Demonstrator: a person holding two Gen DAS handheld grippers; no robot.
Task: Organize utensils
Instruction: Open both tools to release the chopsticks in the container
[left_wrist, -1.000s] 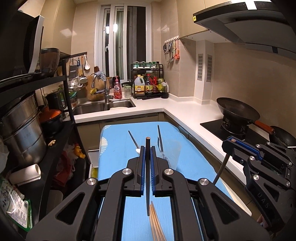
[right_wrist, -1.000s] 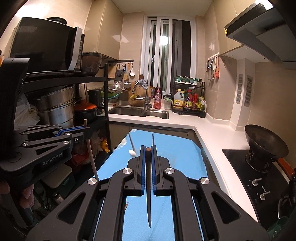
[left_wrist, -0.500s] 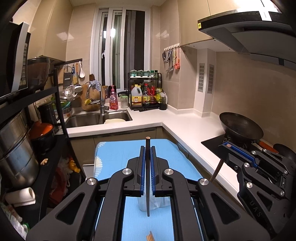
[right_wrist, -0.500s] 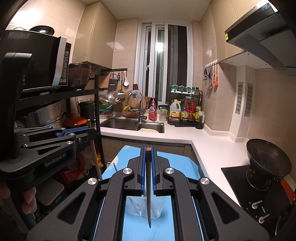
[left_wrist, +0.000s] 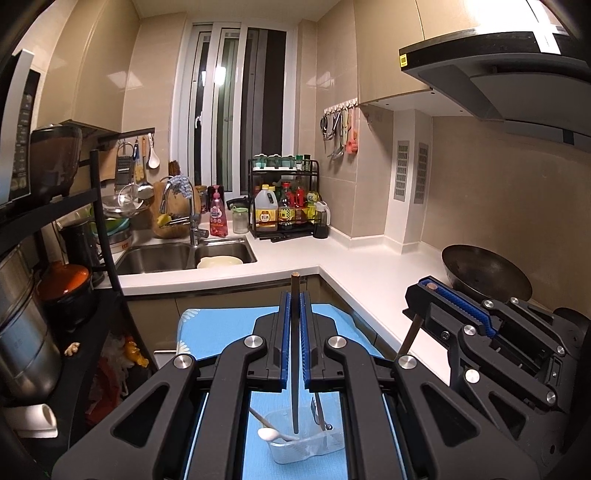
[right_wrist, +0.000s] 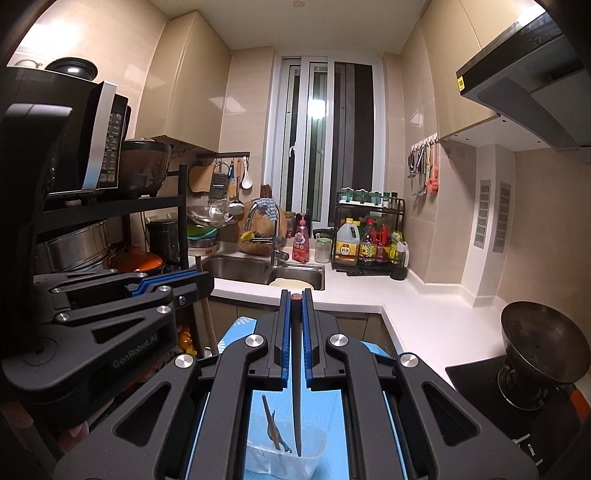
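- Left wrist view: my left claw (left_wrist: 294, 295) has its blue-padded jaws pressed together on a dark, slender chopstick (left_wrist: 294, 354), which stands nearly upright between them.
- The chopstick's blunt brown top pokes out above the jaws, and its thin lower end hangs over a clear plastic container (left_wrist: 306, 439).
- That container sits on a light blue cloth-covered counter (left_wrist: 207, 332) below my claw.
- Inside the container, a white spoon with a long handle (left_wrist: 271, 434) leans toward the left, and a metal fork (left_wrist: 319, 413) stands at the right side.
- My right claw (left_wrist: 424, 291) shows at the right edge, jaws together on a second dark chopstick (left_wrist: 410, 336) slanting down beneath it.
- Beyond lie a white L-shaped worktop (left_wrist: 369, 266), a steel sink (left_wrist: 177, 254) and a black wok (left_wrist: 484, 277).
- Right wrist view: my right claw (right_wrist: 295, 299) is clamped on its dark, tapering chopstick (right_wrist: 297, 387), whose reddish-brown top sits level with the jaw tips.
- This chopstick's point hangs down into the clear plastic container (right_wrist: 310, 458), but I cannot tell if it touches the bottom.
- Dark utensil handles (right_wrist: 271, 424) lean in the container's left part.
- My left claw (right_wrist: 192, 280) enters from the left, closed, with its chopstick (right_wrist: 208, 325) hanging below it.
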